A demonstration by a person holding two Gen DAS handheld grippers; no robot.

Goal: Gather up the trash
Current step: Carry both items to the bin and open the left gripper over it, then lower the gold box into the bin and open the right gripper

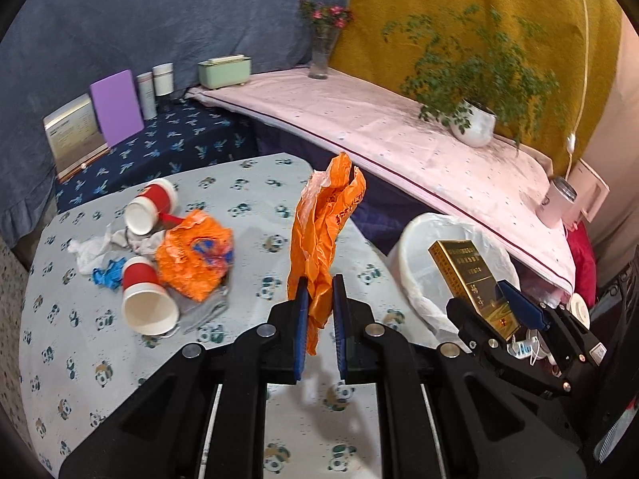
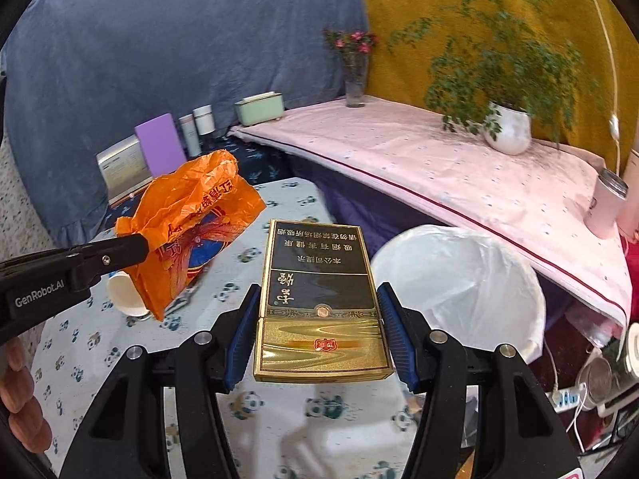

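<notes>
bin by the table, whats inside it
The bin shows only its white liner; no trash is visible in it. The gold box in the right gripper hides its near left part.

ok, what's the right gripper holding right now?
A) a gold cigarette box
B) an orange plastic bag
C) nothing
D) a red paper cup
A: the right gripper is clamped on the gold cigarette box, blue pads against both its sides; the orange plastic bag is in the left gripper.
</notes>
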